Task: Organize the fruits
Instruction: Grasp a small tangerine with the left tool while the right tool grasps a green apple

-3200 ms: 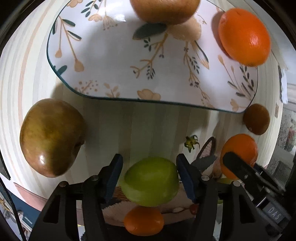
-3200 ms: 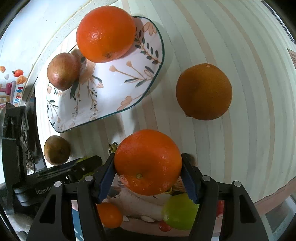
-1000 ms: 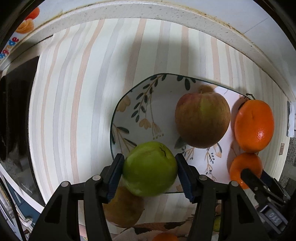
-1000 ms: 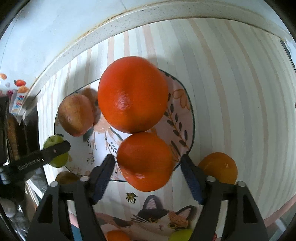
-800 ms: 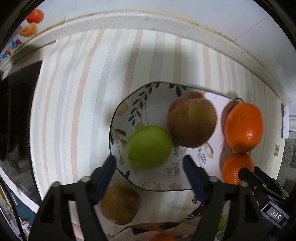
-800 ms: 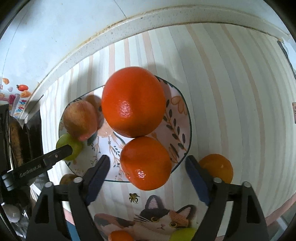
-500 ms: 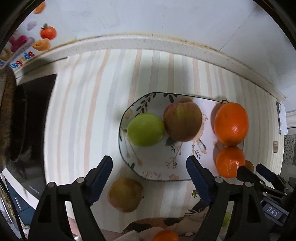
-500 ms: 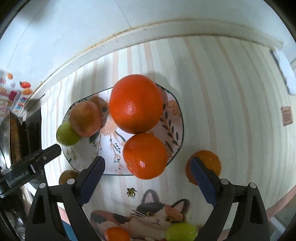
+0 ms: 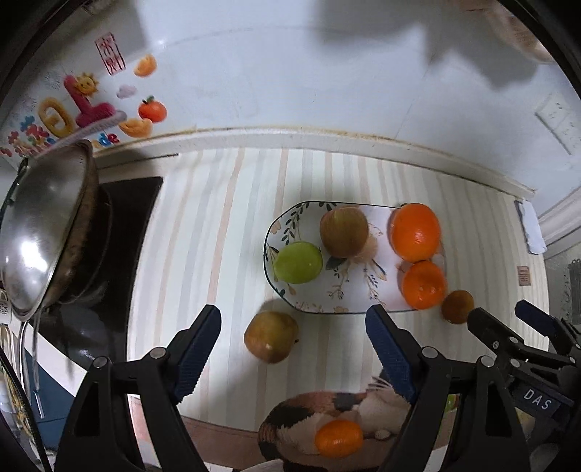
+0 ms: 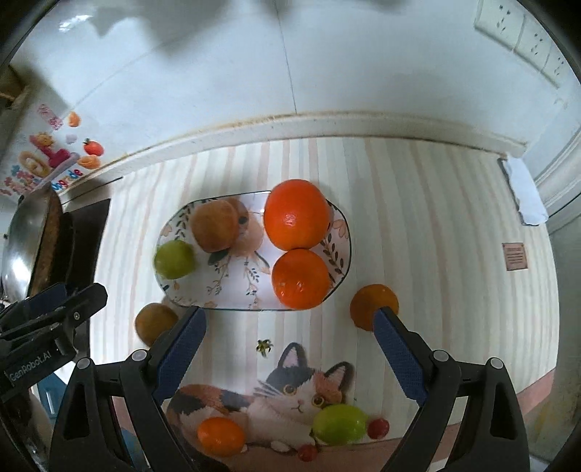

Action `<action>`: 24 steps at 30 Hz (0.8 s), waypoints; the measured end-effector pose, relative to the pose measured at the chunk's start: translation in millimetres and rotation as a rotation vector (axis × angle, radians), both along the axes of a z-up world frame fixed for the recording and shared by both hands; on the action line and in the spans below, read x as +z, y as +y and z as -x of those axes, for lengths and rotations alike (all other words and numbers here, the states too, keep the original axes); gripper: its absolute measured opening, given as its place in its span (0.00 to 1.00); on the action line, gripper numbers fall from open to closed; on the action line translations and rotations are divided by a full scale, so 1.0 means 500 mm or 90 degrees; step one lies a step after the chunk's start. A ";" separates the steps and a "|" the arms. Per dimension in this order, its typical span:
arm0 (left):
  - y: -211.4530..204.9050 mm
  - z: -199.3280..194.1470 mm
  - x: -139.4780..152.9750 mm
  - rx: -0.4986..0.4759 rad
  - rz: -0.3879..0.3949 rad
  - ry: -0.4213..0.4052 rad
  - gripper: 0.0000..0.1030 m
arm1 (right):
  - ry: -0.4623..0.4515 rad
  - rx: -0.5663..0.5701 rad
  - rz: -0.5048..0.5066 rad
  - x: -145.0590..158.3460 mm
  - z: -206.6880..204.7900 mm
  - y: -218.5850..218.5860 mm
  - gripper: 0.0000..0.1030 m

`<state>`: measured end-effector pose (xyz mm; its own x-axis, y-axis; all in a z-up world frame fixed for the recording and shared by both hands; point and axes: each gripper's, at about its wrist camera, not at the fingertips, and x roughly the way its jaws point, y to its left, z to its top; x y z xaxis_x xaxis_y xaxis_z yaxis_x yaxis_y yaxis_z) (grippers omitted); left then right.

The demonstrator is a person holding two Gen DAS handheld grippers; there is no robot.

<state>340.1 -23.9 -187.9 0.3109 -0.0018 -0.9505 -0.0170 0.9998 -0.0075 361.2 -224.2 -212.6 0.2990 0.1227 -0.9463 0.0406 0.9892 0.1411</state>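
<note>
Striped counter (image 10: 417, 218), four-fruit plate (image 10: 341, 254)

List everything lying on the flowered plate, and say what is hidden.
On the plate: a green apple, a reddish apple, a large orange and a smaller orange. The fruit covers parts of the flower pattern; whether anything lies beneath it cannot be seen.

White tiled wall (image 10: 326, 65), striped counter (image 10: 435, 218), wall sockets (image 10: 523, 29)

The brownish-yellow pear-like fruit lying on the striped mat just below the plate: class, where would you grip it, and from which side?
Grip the brownish-yellow fruit across its round middle, coming from above. It lies alone on the striped mat, clear of the floral plate, so probably either flank is free for a finger.
</note>
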 end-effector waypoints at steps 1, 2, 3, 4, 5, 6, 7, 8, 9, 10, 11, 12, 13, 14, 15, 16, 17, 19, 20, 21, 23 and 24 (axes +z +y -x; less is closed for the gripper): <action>0.000 0.008 0.008 -0.008 0.001 0.002 0.79 | -0.005 0.001 0.000 0.009 0.008 0.002 0.93; -0.001 0.018 0.018 -0.012 0.002 -0.003 0.79 | -0.013 0.003 0.003 0.022 0.020 0.005 0.93; -0.002 0.028 0.028 -0.014 0.003 -0.008 0.79 | -0.018 0.004 0.004 0.034 0.029 0.006 0.93; -0.002 0.039 0.039 -0.017 0.008 -0.013 0.79 | -0.022 0.006 0.003 0.044 0.040 0.008 0.93; -0.003 0.046 0.045 -0.020 0.012 -0.016 0.79 | -0.025 0.007 0.002 0.051 0.047 0.010 0.93; -0.003 0.055 0.053 -0.023 0.013 -0.021 0.79 | -0.030 0.008 0.001 0.060 0.057 0.011 0.93; -0.004 0.061 0.057 -0.026 0.014 -0.023 0.79 | -0.035 0.009 0.001 0.068 0.064 0.012 0.93; -0.003 0.068 0.063 -0.028 0.019 -0.022 0.79 | -0.042 0.009 0.003 0.078 0.074 0.013 0.93; -0.002 0.074 0.067 -0.029 0.020 -0.023 0.79 | -0.050 0.008 0.006 0.089 0.084 0.014 0.93; -0.003 0.079 0.069 -0.031 0.020 -0.025 0.79 | -0.056 0.008 0.008 0.099 0.093 0.015 0.93; -0.002 0.084 0.073 -0.031 0.023 -0.027 0.79 | -0.064 0.006 0.011 0.111 0.103 0.015 0.93; -0.001 0.090 0.076 -0.032 0.026 -0.028 0.79 | -0.070 0.006 0.012 0.119 0.111 0.016 0.93; 0.000 0.094 0.077 -0.031 0.027 -0.029 0.79 | -0.074 0.006 0.012 0.127 0.119 0.018 0.93; 0.000 0.099 0.079 -0.031 0.027 -0.030 0.79 | -0.079 0.006 0.013 0.135 0.127 0.020 0.93; 0.001 0.103 0.080 -0.031 0.029 -0.030 0.79 | -0.082 0.006 0.015 0.141 0.132 0.021 0.93; 0.001 0.106 0.081 -0.032 0.033 -0.029 0.79 | -0.084 0.006 0.013 0.146 0.136 0.022 0.93; 0.000 0.109 0.081 -0.032 0.034 -0.029 0.79 | -0.083 0.006 0.005 0.148 0.140 0.023 0.93; -0.001 0.115 0.079 -0.034 0.035 -0.025 0.79 | -0.081 0.004 -0.001 0.150 0.147 0.023 0.93; -0.002 0.118 0.075 -0.036 0.038 -0.019 0.79 | -0.081 0.001 -0.004 0.150 0.151 0.022 0.93; -0.004 0.121 0.068 -0.038 0.038 -0.013 0.79 | -0.078 -0.002 -0.009 0.148 0.154 0.020 0.93; -0.010 0.126 0.040 -0.046 0.034 0.014 0.79 | -0.061 -0.009 -0.025 0.135 0.160 0.012 0.93; -0.014 0.129 0.023 -0.052 0.038 0.033 0.79 | -0.050 -0.012 -0.034 0.126 0.161 0.006 0.93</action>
<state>275.7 -30.6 -176.3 0.2574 -0.0821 -0.9628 0.0619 0.9957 -0.0684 280.7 -221.1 -149.8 0.3755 0.1662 -0.9118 0.0460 0.9792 0.1974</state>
